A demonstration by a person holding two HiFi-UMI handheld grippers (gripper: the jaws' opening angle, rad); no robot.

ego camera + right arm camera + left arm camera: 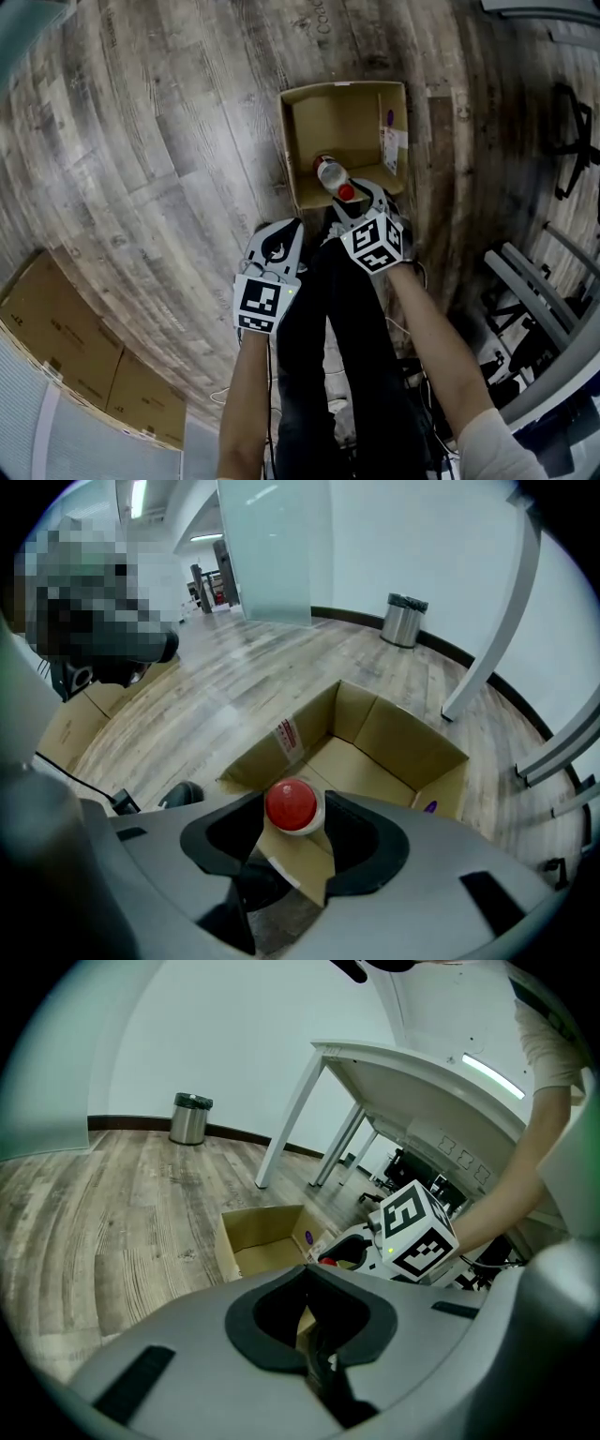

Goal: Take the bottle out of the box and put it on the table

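you're at the reach: the right gripper has its fingers apart with the red cap of the bottle between them, ungripped, the bottle still in the box, so sink lower and close on its neck; the left gripper has its fingers together, empty.

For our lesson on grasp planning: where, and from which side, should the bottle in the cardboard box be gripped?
Grip the neck just under the red cap, coming from above on the box's near side: the bottle seems to lean on that wall, cap up, body low inside.
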